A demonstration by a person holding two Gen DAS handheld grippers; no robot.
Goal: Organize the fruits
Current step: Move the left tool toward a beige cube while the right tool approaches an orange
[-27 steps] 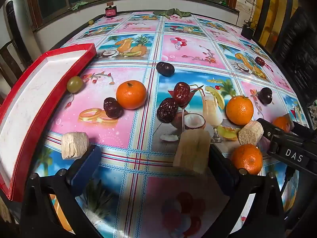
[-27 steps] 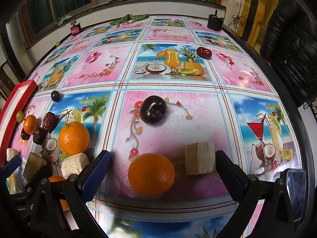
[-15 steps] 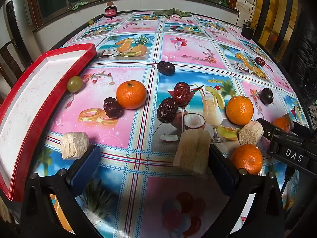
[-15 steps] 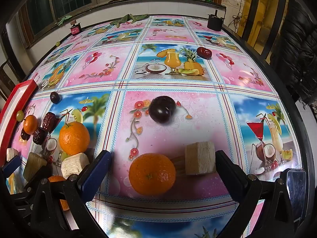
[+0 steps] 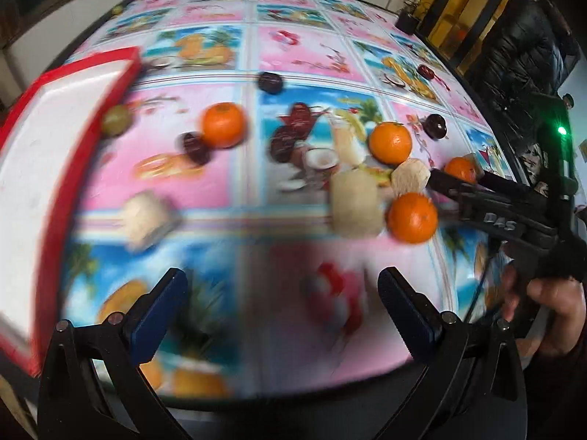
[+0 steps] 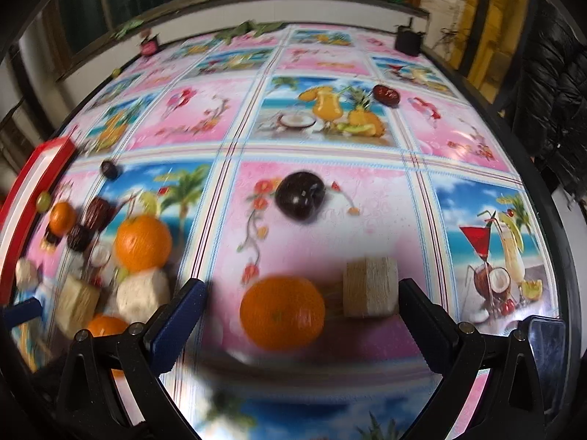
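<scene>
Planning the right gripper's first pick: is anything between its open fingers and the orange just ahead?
Nothing visible. The right gripper is open and the orange lies between its fingers; a pale cut block lies close beside it.

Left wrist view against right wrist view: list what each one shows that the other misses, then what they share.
Only the left wrist view shows the person's hand holding the right gripper, and the wide white floor of the red tray. Only the right wrist view shows the orange and pale block between the right gripper's open jaws. Both show the dark plum, other oranges and dates.
</scene>
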